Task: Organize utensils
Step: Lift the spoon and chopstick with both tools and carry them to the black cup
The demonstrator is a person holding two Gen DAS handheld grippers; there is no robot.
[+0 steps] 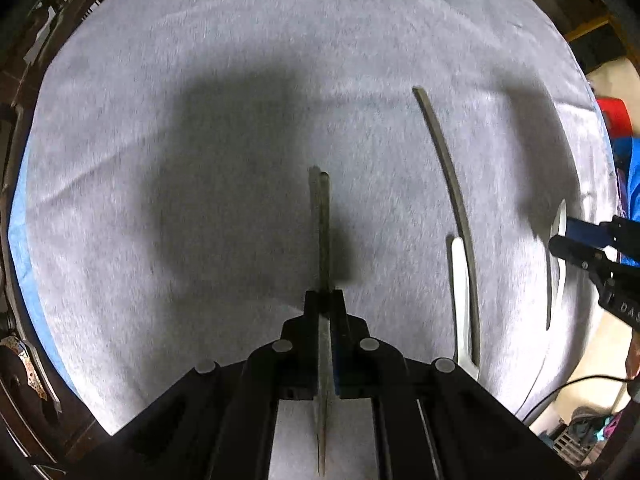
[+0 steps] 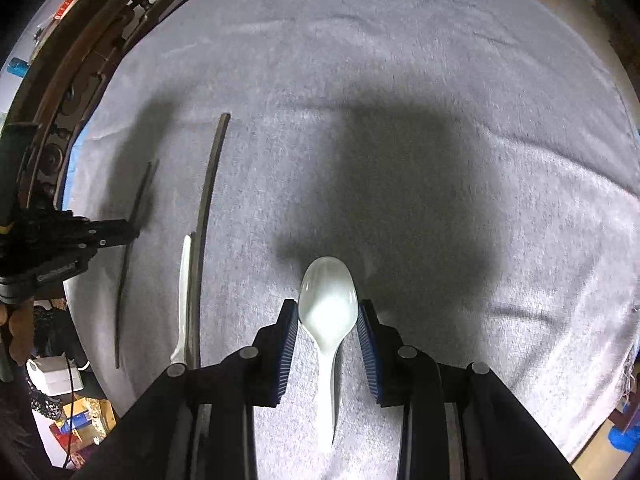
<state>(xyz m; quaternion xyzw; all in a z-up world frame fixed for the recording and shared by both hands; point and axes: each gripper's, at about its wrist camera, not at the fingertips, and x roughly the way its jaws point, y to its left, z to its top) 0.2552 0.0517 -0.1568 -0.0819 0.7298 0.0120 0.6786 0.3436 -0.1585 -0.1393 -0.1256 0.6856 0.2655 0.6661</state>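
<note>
Chopstick, a slim dark metal rod (image 1: 324, 236), is the piece in play: it sits clamped between the black fingers of the left tool (image 1: 325, 300), whose jaws are pressed together on it. In the left wrist view its long axis runs from 6 o'clock to 12 o'clock, straight out along the tool's own line, its tip hanging over the grey towel-covered bench (image 1: 200, 120) with a shadow beside it.

At 3 o'clock from that rod lies a second long dark chopstick (image 1: 448, 184) flat on the cloth, its axis roughly parallel, and just beside it, on its near side, a white plastic utensil handle (image 1: 460, 288), the two seemingly touching along part of their length. I judge the coming move to be setting the held rod down alongside this pair, so it must travel toward 3 o'clock while keeping its axis parallel; the left hand is plainly the nearer one.

Farther out at 3 o'clock, the right tool (image 2: 328, 312) holds a white plastic spoon (image 2: 328, 300) by the base of its bowl. The blue ribbed pads (image 2: 290, 344) stand partly apart on either side of the bowl and look to be touching its edges, handle trailing toward 6 o'clock in the right wrist view.
</note>
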